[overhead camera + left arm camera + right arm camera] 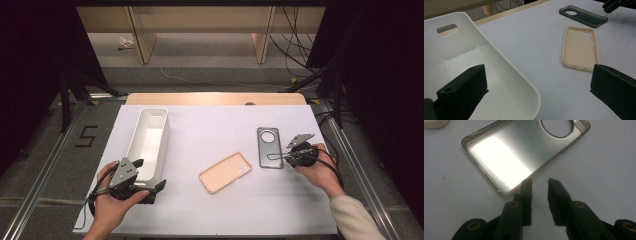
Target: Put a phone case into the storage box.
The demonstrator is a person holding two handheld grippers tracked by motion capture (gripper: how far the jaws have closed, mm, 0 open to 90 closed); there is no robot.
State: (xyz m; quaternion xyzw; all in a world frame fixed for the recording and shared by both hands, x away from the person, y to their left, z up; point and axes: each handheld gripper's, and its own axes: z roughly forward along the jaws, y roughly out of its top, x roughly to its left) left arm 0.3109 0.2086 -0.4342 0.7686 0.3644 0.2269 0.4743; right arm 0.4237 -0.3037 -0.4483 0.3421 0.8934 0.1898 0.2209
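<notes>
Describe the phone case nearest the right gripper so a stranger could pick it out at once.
On the white table, look right of the long white bin, past the beige case lying in the middle. The grey case lies flat, hollow side up, just ahead of the right gripper. Unlike its beige neighbour, it is dark and see-through, with one big round camera hole.

Bright overhead light, dark surroundings; glare on the grey case (506, 152).
</notes>
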